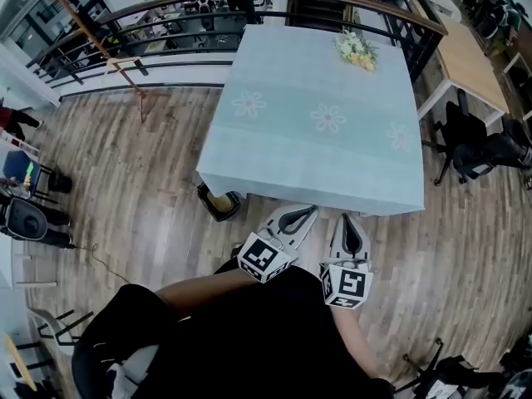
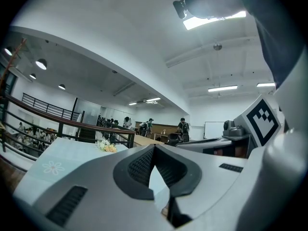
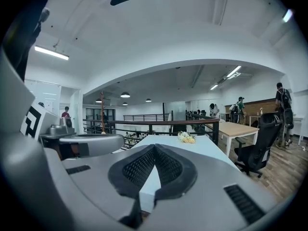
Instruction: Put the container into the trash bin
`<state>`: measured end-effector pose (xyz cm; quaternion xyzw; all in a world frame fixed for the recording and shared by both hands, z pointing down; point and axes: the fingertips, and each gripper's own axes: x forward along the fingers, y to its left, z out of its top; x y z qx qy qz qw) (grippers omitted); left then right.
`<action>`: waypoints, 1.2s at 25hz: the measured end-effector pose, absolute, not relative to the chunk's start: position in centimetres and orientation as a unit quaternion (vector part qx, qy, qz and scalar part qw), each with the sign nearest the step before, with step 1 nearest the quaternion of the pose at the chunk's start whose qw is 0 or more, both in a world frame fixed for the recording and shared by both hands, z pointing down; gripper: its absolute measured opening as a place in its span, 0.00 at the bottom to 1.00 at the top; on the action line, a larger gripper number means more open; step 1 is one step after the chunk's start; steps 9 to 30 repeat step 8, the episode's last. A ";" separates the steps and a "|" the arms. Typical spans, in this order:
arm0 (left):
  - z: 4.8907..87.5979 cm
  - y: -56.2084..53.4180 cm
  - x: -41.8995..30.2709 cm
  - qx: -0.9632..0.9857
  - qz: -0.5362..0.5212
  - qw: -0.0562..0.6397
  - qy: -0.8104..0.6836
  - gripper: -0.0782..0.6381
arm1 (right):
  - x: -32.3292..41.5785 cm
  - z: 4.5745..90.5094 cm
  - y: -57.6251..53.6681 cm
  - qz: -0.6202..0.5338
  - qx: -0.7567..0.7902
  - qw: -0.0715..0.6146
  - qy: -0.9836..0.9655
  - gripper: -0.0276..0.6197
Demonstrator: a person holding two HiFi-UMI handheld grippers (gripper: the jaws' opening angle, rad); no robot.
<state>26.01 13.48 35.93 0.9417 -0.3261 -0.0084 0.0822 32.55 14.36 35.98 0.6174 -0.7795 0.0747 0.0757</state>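
My left gripper [image 1: 307, 211] and right gripper [image 1: 347, 219] hang side by side at the near edge of a table [image 1: 316, 81] covered in a pale blue cloth. Both point level toward the table. In the left gripper view the left gripper [image 2: 154, 147] has its fingertips touching with nothing between them. The right gripper [image 3: 154, 147] looks the same in its own view, shut and empty. A small dark bin-like object [image 1: 220, 204] with something tan inside stands on the floor by the table's near left corner. I see no container on the tabletop.
A bunch of pale flowers [image 1: 357, 50] lies at the table's far end. A curved railing [image 1: 166, 11] runs behind the table. A wooden desk [image 1: 470, 61] and a black office chair [image 1: 478, 148] stand to the right, a wooden stand [image 1: 125, 69] to the left. People stand far off.
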 end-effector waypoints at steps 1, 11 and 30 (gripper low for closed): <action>36.0 13.6 26.0 0.942 -0.008 0.082 -0.326 0.13 | 32.5 36.1 14.4 0.075 0.617 0.076 -0.780 0.09; 37.8 14.3 25.9 0.940 0.014 0.095 -0.328 0.13 | 32.0 37.1 14.9 0.087 0.617 0.075 -0.778 0.09; 37.8 14.3 25.9 0.940 0.014 0.095 -0.328 0.13 | 32.0 37.1 14.9 0.087 0.617 0.075 -0.778 0.09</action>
